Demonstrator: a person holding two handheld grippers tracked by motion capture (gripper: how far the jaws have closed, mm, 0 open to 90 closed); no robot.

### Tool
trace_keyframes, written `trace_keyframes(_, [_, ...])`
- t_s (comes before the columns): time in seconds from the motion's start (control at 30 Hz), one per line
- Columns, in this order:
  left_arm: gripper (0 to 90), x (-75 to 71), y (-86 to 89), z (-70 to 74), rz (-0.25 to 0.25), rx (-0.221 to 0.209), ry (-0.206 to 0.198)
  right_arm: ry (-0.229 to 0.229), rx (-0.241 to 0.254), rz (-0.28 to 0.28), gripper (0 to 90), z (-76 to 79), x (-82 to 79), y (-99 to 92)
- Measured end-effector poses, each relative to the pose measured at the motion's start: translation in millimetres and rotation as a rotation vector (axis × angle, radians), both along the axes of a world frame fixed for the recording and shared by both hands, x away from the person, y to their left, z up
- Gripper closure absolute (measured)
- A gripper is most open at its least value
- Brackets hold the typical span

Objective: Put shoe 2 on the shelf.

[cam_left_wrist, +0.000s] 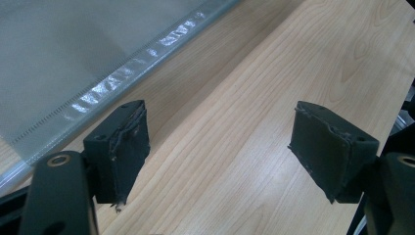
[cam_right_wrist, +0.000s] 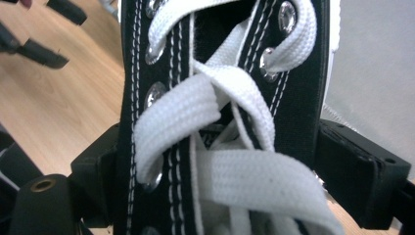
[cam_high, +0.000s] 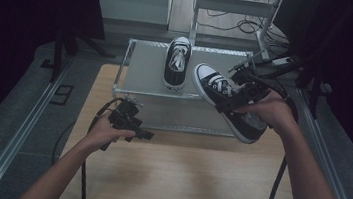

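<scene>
Above, high view: right gripper (cam_high: 232,102) holds a black-and-white sneaker (cam_high: 227,101) off the surface, toe toward the far left, heel hanging past the near edge of the grey metal tray (cam_high: 140,70) over the wooden table (cam_high: 181,175). Right gripper view: jaws clamped on the sneaker across the laced upper, one pad pressed to each side of the black canvas; white laces (cam_right_wrist: 195,107) cross between them. A second sneaker (cam_high: 177,62) stands upright on the tray, toe away from the person, just left of the held one w/ a narrow gap between the two. Left gripper (cam_high: 134,125) rests near the tray's front rail, approx. mid-left of the table; left gripper view: jaws apart, nothing between pads, bare wood below and the tray's shiny rim (cam_left_wrist: 147,58) running diagonally at upper left. Free room: broad bare tabletop toward the person betw. both forearms; tray's left half unoccupied; table's side edges bordered by metal rails (cam_high: 20,132).
</scene>
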State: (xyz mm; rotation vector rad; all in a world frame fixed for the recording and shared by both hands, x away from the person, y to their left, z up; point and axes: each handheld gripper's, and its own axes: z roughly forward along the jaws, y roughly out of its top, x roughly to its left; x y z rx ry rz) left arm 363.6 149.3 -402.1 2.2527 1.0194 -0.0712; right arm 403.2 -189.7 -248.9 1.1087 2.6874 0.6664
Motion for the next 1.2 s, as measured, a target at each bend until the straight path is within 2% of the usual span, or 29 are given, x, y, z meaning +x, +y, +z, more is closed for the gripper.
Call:
trace_keyframes(0.43, [22.4, -0.3, 0.6, 0.0, -0.003, 0.004, 0.005, 0.001, -0.021, -0.084, 13.6, 6.0, 25.6, 12.7])
trace_keyframes(0.7, [22.4, -1.9, -0.9, 1.0, -0.007, 0.003, 0.002, 0.011, -0.027, -0.152, 13.6, 10.0, 39.9, 20.6])
trace_keyframes(1.03, [22.4, -1.9, 1.2, 1.3, -0.002, 0.004, 0.001, 0.03, -0.037, -0.275, 13.6, 9.2, 60.0, 31.3])
trace_keyframes(1.2, [22.5, -1.6, 0.8, 1.9, -0.008, 0.011, 0.003, 0.045, -0.038, -0.307, 13.5, 7.5, 70.3, 35.3])
